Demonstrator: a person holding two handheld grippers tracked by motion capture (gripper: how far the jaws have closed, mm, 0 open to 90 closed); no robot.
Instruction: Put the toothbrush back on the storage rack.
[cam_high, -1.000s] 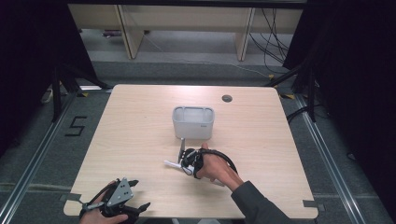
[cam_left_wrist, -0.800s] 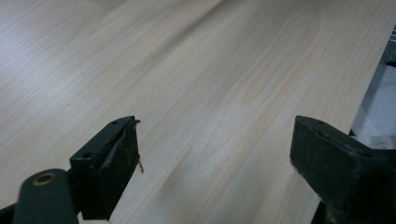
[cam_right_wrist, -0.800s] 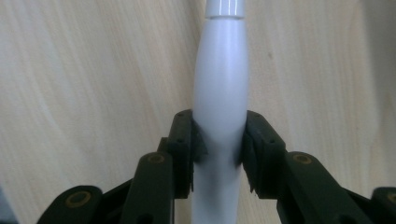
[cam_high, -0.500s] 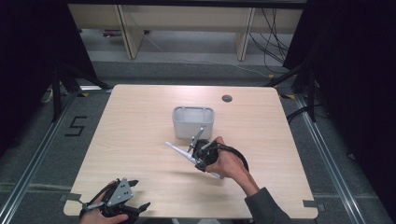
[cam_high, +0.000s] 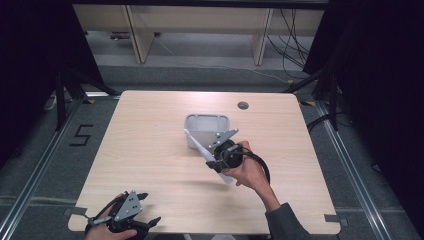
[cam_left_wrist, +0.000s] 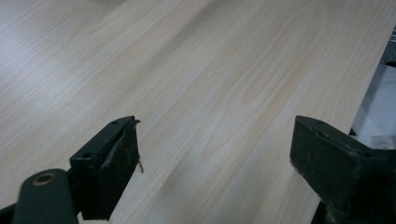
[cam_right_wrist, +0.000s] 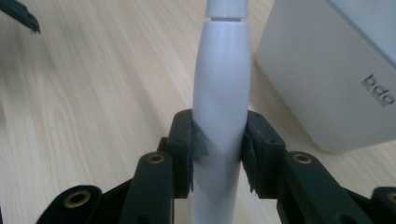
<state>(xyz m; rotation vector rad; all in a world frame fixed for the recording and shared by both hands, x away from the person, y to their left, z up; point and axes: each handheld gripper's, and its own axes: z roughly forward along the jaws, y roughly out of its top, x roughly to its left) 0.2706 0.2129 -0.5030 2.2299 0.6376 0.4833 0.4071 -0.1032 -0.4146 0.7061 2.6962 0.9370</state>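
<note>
1. High view shows what has changed for you: a second ago your right gripper (cam_high: 218, 156) held the white toothbrush (cam_high: 200, 148) low over the worktop (cam_high: 150, 150), at about six o'clock from the grey box (cam_high: 207, 130). Now it sits higher and closer, with the thin end of the toothbrush reaching up toward the box's near wall at about eleven o'clock from your hand.
2. Judged from that, you are carrying the toothbrush to the box, and dropping it in is likely the step ahead. The thin end is not yet over the opening, as far as you can tell from above.
3. Right gripper view: the fingers (cam_right_wrist: 184, 154) are clenched on the fat white handle (cam_right_wrist: 219, 112), one pad on each side, and the box wall (cam_right_wrist: 317, 79) stands just beside it at two o'clock.
4. Left gripper view: your left gripper (cam_left_wrist: 215, 154) has its fingers released wide with nothing between them, over bare worktop near the front edge. In the high view it has not shifted from seven o'clock on the worktop (cam_high: 122, 217).
5. Hard to make out: the head of the toothbrush is cut off at the top of the right gripper view, and the high view is too small to show bristles. The inside of the box looks pale; you cannot tell whether anything lies in it.
</note>
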